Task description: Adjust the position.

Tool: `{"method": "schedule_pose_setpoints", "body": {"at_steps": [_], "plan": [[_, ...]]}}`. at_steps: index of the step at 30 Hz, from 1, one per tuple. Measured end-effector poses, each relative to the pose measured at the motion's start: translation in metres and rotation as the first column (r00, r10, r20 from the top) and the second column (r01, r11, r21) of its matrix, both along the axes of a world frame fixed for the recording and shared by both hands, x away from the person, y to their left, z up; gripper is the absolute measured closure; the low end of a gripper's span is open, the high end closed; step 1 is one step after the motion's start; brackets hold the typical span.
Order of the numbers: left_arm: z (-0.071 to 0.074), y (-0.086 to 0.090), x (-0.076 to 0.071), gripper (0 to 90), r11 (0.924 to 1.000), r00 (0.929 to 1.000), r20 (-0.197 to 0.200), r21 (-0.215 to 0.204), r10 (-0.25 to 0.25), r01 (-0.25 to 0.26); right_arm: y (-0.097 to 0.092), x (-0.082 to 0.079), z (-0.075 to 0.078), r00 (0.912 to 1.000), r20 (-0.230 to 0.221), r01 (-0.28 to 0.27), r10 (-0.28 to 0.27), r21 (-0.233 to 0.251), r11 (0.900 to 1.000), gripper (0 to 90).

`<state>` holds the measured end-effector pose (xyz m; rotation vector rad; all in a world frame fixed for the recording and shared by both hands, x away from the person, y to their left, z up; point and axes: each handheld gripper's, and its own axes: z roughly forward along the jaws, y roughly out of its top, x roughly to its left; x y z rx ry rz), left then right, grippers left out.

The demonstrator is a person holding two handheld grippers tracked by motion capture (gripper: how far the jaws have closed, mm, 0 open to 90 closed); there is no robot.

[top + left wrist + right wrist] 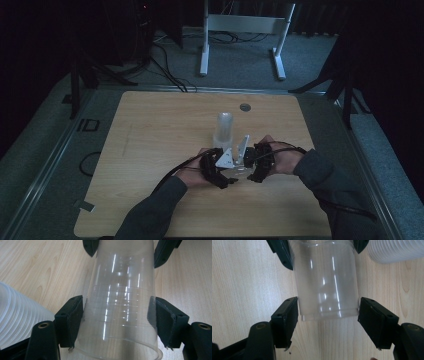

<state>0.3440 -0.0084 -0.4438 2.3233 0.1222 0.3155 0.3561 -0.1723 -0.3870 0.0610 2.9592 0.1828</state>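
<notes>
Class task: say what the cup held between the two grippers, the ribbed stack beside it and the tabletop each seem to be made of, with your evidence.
Cup: likely thin clear plastic, glossy; the wood shows through and light streaks glint.
Ribbed stack: probably translucent plastic cups, milky where the rims layer.
Tabletop: wood or wood-look laminate, pale grain, smooth matt.

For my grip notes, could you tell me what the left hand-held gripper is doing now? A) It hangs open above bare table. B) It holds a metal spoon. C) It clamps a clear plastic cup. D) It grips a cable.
C: in the left gripper view both pads of the left hand-held gripper press the sides of the clear cup.
</notes>
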Motion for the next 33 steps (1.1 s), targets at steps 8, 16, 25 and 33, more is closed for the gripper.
{"method": "schedule_pose_setpoints", "body": {"at_steps": [8, 16, 25, 33], "plan": [[0.003, 0.002, -0.001, 29.5, 0.9993, 0.9999, -0.01, -0.036, -0.008, 0.007, 0.0, 0.0, -0.002, 1.0, 0.001, -0.003, 0.003, 0.008, 1.0, 33.6], [0.003, 0.002, -0.001, 28.7, 0.9995, 0.9999, -0.005, -0.03, -0.011, 0.011, 0.001, -0.001, -0.005, 0.9999, -0.007, -0.014, 0.014, 0.006, 0.9999, 39.2], [0.005, 0.002, 0.0, 17.6, 0.9978, 0.9991, -0.038, -0.063, 0.018, -0.02, -0.002, -0.001, -0.005, 0.9999, -0.012, -0.009, 0.009, 0.021, 0.9997, 40.8], [0.01, 0.009, 0.003, 14.2, 0.9867, 0.9965, -0.046, -0.144, 0.07, -0.076, -0.008, 0.0, -0.007, 0.9997, -0.006, 0.022, -0.022, 0.064, 0.9977, 41.2]]}}
